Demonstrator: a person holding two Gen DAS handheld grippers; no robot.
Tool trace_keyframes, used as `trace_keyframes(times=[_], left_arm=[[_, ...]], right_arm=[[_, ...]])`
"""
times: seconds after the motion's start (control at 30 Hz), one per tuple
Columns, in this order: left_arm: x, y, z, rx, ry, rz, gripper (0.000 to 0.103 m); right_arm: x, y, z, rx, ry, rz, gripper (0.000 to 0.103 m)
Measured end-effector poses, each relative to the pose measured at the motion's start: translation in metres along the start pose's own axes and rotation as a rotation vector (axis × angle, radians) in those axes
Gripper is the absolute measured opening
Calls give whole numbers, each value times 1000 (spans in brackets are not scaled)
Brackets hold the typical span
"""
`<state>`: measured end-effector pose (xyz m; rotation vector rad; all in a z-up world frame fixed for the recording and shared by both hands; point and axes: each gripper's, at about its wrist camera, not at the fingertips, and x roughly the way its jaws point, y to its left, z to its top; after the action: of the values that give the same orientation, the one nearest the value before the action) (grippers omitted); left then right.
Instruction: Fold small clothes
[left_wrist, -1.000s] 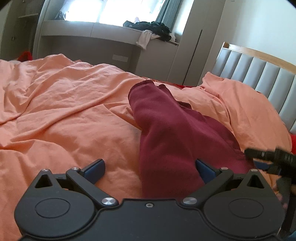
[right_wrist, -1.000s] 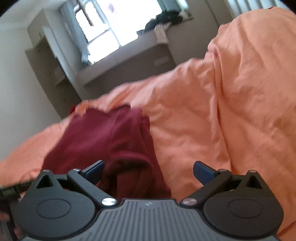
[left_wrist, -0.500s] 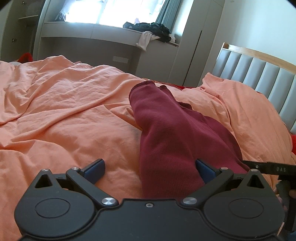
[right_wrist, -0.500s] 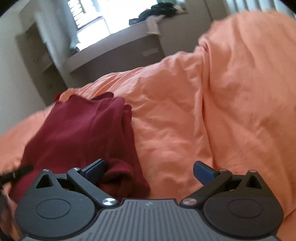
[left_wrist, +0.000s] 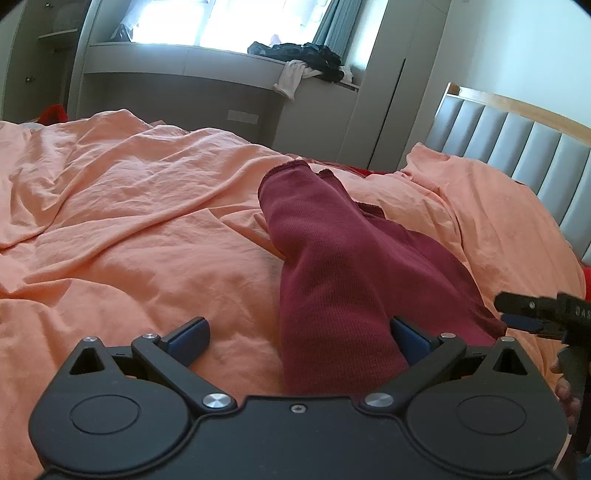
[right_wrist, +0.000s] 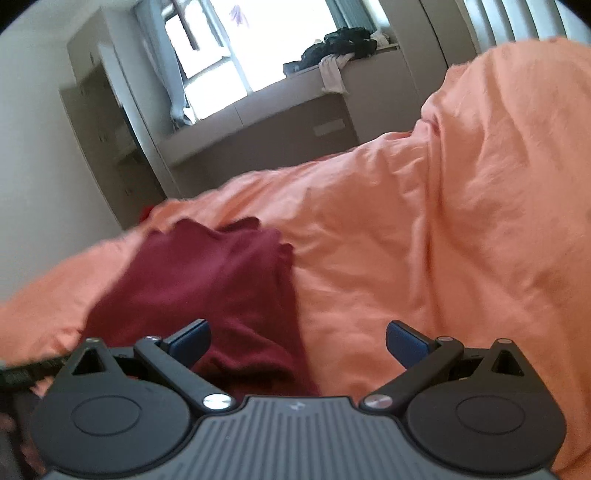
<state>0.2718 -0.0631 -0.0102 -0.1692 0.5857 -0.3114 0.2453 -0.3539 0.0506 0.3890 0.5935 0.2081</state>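
A rumpled orange duvet (left_wrist: 147, 229) covers the bed, rising in a high fold (right_wrist: 498, 184) toward the head end. At that end stands a grey padded headboard (left_wrist: 517, 147) with a wooden top rail. Beyond the bed's far edge, a long grey window ledge (left_wrist: 192, 62) runs under a bright window (left_wrist: 221, 18). A heap of dark clothes (left_wrist: 306, 55) lies at the ledge's right end, with a white garment (left_wrist: 290, 77) hanging over its edge. A tall grey cupboard (left_wrist: 391, 85) stands beside it.
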Motion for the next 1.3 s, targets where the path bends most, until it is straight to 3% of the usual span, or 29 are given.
trace_keyframes(times=[0.27,0.5,0.67,0.83,1.3], left_arm=[[1,-1,4,20,17,-8,103],[3,6,5,19,21,-53,103],[5,15,-3,-17,-18,-103,103],[6,16,-2,-11,-13,-120,103],[4,21,-8,-23,-41,-132,103]], right_arm=[[30,-5,-2,147,20,95,103],[47,-15,-4,208,-33,183,103],[63,-16,-9,220,-39,187,103],[72,-6,-12,154,-40,140,103],[65,-3,-18,167,-86,133,103]])
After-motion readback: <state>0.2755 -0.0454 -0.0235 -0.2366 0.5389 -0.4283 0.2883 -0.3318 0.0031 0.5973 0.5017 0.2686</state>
